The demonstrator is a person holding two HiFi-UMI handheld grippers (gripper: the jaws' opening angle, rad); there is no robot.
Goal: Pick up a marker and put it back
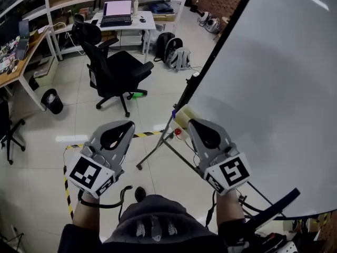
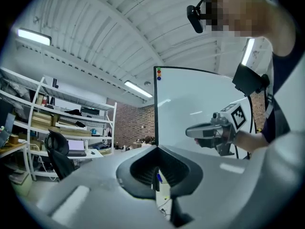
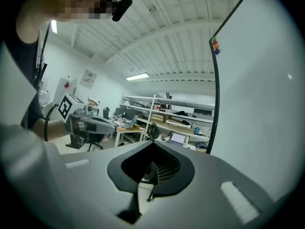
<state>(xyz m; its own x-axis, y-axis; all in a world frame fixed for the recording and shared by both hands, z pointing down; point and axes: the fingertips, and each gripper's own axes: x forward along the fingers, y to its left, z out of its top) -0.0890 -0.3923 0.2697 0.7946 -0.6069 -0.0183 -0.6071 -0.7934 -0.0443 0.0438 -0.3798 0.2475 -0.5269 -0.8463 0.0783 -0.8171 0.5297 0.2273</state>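
Tongs on the left gripper (image 1: 125, 124) are closed together with nothing between them, and the tongs on the right gripper (image 1: 196, 122) are closed and empty as well. Both grippers are held side by side above the pale tiled floor (image 1: 79, 115), tips pointing to 12 o'clock in the head view, each with its black-and-white marker cube at the near end.

A large white whiteboard on a black-framed stand (image 1: 274, 88) fills the right side, from 12 to 4 o'clock. At its lower corner, just beside the right gripper's tip at about 10 o'clock from it, sits a small cream box (image 1: 182, 118). A short blue marker (image 1: 174, 113) stands touching that box on its 10 o'clock side; whether it rests in a holder or clings to the frame is hard to tell at this size. A small red object (image 1: 178, 132) shows just below the box. The left gripper is well apart from the marker, which lies at 2 o'clock from its tip.

At 11 o'clock a black swivel office chair (image 1: 118, 70) stands on the floor, and beyond it a white surface (image 1: 145, 21) carries an open laptop (image 1: 117, 12). Yellow-and-black striped tape (image 1: 145, 135) runs along the floor between the grippers.
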